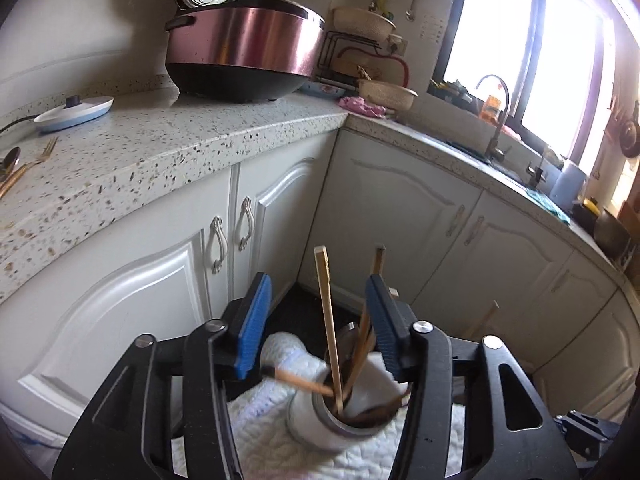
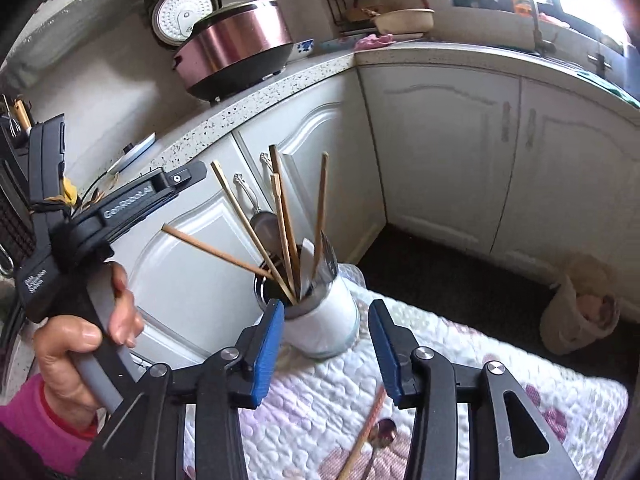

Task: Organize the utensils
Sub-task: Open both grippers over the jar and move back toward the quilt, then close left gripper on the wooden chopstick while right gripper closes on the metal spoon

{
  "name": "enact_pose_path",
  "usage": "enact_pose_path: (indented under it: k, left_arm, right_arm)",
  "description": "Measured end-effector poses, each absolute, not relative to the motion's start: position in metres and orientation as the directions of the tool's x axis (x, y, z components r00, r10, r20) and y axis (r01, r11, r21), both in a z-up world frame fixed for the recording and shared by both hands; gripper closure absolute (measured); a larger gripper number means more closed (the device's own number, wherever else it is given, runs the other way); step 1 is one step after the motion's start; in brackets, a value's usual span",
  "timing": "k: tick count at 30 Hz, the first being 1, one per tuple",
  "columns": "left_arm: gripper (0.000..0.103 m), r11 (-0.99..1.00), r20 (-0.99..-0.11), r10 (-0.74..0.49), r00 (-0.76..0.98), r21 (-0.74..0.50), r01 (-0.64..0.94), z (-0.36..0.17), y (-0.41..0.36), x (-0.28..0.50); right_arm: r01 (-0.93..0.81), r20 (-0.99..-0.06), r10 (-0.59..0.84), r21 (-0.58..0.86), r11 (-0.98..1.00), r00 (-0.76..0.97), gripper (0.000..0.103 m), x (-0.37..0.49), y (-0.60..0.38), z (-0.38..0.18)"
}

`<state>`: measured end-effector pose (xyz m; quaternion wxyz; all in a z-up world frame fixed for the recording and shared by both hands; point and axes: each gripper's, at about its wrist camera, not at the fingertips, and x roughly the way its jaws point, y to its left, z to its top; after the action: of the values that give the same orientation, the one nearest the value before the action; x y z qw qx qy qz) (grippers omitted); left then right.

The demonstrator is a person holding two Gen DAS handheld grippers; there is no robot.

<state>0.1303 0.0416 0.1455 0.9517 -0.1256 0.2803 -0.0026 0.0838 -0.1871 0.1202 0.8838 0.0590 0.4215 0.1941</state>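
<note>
A white utensil holder (image 2: 320, 316) stands on a quilted cloth (image 2: 460, 360) in a kitchen corner, bristling with wooden chopsticks (image 2: 282, 220) that fan out toward 10 and 12 o'clock, one leaning far over its rim toward 10. In the right wrist view, the right tool (image 2: 326, 350) hovers just short of the holder with its blue pads apart and nothing between them. On the cloth toward 6 o'clock from the holder lie a loose chopstick (image 2: 366, 432) and a small spoon (image 2: 382, 436), side by side. At 9 o'clock a hand (image 2: 80, 344) in a pink sleeve grips the handle of the left tool (image 1: 320, 320). Seen from the left wrist, that tool's jaws stand parted above the holder (image 1: 340, 420), a chopstick rising between the pads without being pinched. On the speckled surface (image 1: 180, 148) at 10 o'clock rest a gold fork (image 1: 36, 160) and a spoon, well apart from the holder, near an open rice cooker (image 1: 244, 52).
</note>
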Motion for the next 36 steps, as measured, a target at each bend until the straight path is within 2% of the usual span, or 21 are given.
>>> enact_pose_path:
  k: [7,13,18,36]
  left_arm:
    - [0.043,0.975,-0.566,-0.100,0.818,-0.220,-0.033,0.146,0.028,0.097]
    - [0.043,0.984,-0.611,-0.116,0.783,-0.180,0.006,0.134,0.008,0.072]
    - [0.043,0.986,-0.628,-0.130,0.767,-0.164,0.032,0.125,-0.008,0.057]
    - [0.043,0.981,-0.701,-0.186,0.689,-0.175,0.087,0.085,-0.038,0.031]
  right_arm:
    - [-0.240,-0.756,0.343,0.250,0.938,0.557,0.061,0.056,-0.197,0.105]
    - [-0.206,-0.766,0.323,0.250,0.946,0.556,0.059,0.032,-0.210,0.099]
    - [-0.195,-0.770,0.303,0.233,0.953,0.561,0.046,0.013,-0.217,0.095]
    - [-0.114,-0.827,0.257,0.231,0.966,0.500,0.045,-0.019,-0.248,0.052]
